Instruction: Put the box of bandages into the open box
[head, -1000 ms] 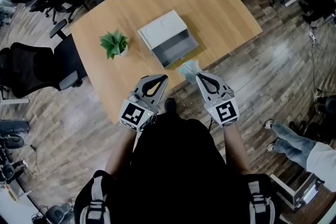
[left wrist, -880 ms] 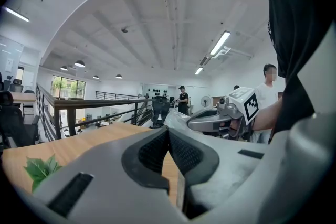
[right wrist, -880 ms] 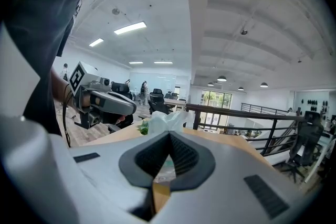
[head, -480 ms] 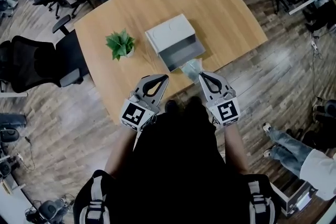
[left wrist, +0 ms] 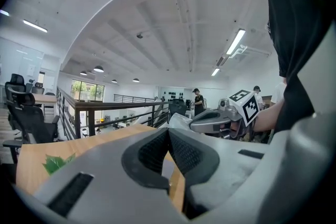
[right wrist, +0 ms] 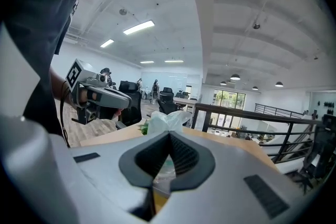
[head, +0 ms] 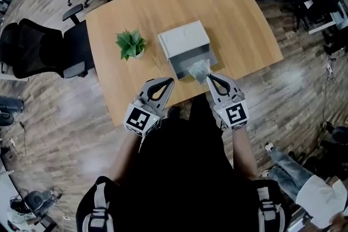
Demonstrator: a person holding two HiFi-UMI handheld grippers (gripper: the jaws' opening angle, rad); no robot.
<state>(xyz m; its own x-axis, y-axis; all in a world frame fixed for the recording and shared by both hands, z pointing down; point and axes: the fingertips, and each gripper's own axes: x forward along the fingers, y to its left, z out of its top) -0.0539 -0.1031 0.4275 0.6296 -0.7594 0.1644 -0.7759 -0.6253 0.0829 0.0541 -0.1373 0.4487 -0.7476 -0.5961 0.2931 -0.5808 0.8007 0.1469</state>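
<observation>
Head view: right gripper point(head: 208, 78) on bandage box point(head: 198, 68)

Potted plant point(head: 130, 44) stands near the open box's point(head: 184, 39) left side.

Readable text: we find none in any view.
Marker cube point(head: 142, 117) on the left hand-held gripper point(head: 170, 80): we see only a black-and-white square pattern, no letters or digits.
Marker cube point(head: 234, 115) on the right hand-held gripper point(head: 207, 77): likewise a pattern only.
Open box point(head: 184, 38) on the surface point(head: 239, 19): we see plain pale faces with no print.
Box of bandages point(head: 198, 68): its pale wrapping is too small and blurred for us to read any label.
</observation>
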